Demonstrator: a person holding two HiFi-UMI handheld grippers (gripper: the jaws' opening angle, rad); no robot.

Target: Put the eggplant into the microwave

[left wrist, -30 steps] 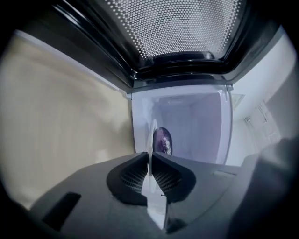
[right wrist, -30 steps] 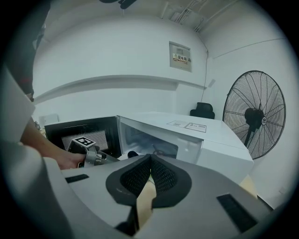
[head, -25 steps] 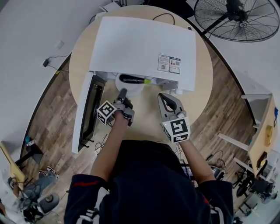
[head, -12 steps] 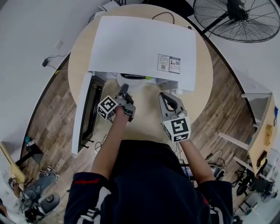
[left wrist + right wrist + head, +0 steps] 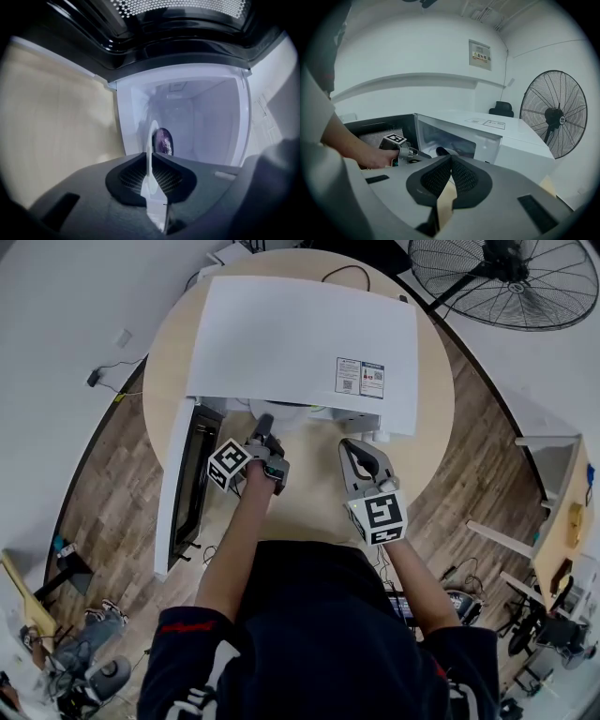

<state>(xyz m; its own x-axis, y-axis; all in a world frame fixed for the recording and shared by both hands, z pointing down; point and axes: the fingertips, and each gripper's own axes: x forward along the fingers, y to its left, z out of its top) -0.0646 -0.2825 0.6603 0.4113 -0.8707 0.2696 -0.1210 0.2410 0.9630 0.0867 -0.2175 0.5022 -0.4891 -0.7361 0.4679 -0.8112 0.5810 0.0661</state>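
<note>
We list the following.

- Microwave (image 5: 300, 343): white, standing on the round wooden bench (image 5: 314, 502). Its door (image 5: 180, 486) is swung wide open on the left of the head view.
- Plate (image 5: 284, 412): white. Its near rim juts from under the microwave's top and the rest reaches into the open cavity.
- Eggplant (image 5: 162, 140): dark purple and glossy, lying on the plate inside the cavity, just past the opening.
- Left tongs (image 5: 150, 158): clenched on the plate's near rim, which we see edge-on as a thin white strip pinched between the two pads.
- Right tongs (image 5: 450, 159): closed with the tips meeting and nothing between them. We find them held over the bench before the microwave's front, to the right of the left tongs and apart from the plate.
- Fan (image 5: 506, 279): a large black standing fan, on the floor beyond the bench.
</note>
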